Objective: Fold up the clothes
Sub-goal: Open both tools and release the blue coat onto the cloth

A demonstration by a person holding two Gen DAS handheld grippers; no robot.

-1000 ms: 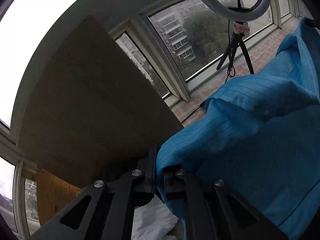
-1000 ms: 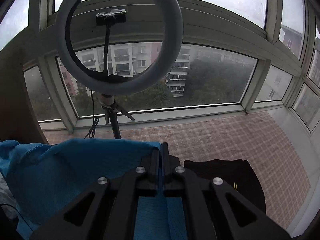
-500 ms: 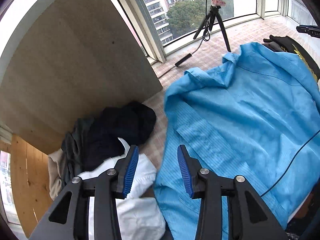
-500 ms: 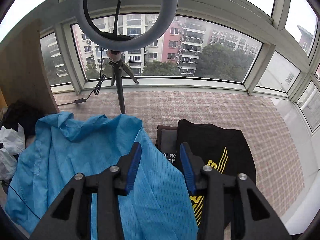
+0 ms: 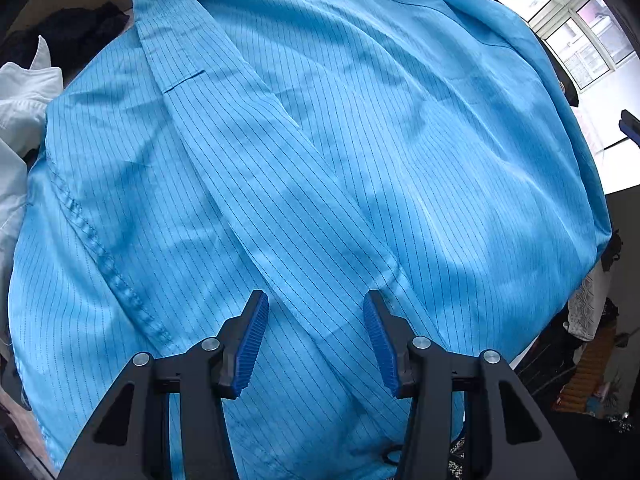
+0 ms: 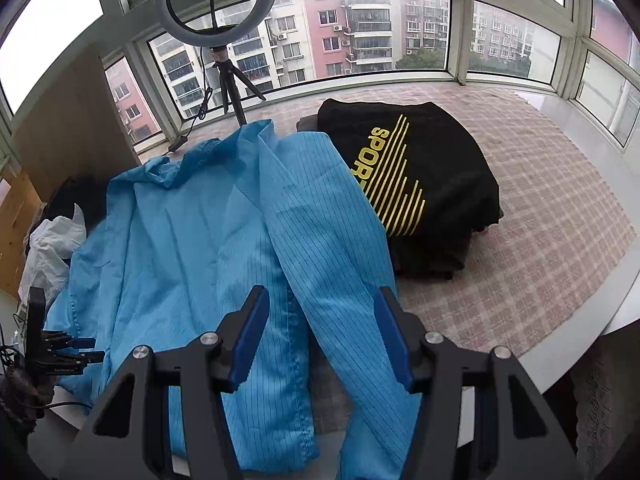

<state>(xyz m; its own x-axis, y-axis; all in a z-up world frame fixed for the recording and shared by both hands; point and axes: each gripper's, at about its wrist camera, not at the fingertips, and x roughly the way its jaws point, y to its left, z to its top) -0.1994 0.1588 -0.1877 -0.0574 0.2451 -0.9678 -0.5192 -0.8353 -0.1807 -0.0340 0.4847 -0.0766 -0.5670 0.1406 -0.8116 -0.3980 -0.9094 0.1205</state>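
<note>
A blue pinstriped shirt [image 5: 320, 160] lies spread out on the checked surface, collar at the far end, one sleeve folded diagonally across its body. My left gripper [image 5: 314, 328] points steeply down above the lower part of that sleeve, jaws opening, blue pads clear of the cloth. In the right wrist view the same shirt [image 6: 208, 232] fills the left half. My right gripper [image 6: 320, 332] hovers over its right sleeve, jaws opening, nothing pinched. The left gripper [image 6: 86, 350] shows at the left edge there.
A folded black shirt with yellow print [image 6: 412, 176] lies right of the blue shirt. White and dark clothes [image 6: 56, 236] are piled at the left by a wooden board [image 6: 68, 128]. A ring light on a tripod [image 6: 218, 28] stands by the windows. Bare checked cloth [image 6: 560, 200] extends right.
Both grippers let go of the blue shirt and opened. The shirt dropped flat onto the surface. Both grippers pulled back toward its near end, the left one tilting steeply down.
</note>
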